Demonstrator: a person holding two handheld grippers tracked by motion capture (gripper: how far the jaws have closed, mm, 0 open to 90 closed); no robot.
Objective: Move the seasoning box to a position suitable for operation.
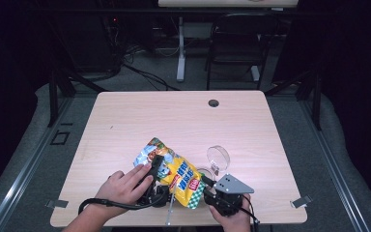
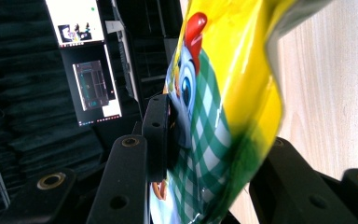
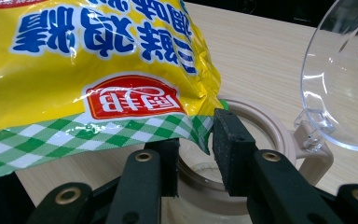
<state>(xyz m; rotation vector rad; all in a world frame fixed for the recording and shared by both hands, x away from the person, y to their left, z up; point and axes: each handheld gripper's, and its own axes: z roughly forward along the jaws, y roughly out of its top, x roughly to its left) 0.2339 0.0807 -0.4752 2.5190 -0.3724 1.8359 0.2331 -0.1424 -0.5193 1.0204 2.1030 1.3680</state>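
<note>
Above open jar (image 3: 242, 154), snack bag (image 3: 88, 70).

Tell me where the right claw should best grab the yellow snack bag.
Probably the flat green-checked seam edge of the snack bag, coming in from the container side: that strip is thin and flat, unlike the puffy yellow body. It already hangs by the right claw, above the beige container.

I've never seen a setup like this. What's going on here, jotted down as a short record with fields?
Setting: light wooden table
Main item: yellow snack bag with green checks, lifted over the jar
Left gripper: jaws closed on the bag's side
Right gripper: jaws at the bag's checked corner, above the jar's mouth; grip unclear
Container: beige-rimmed jar, its clear round hinged lid flipped open
Likely activity: getting the bag's contents into the jar
</note>
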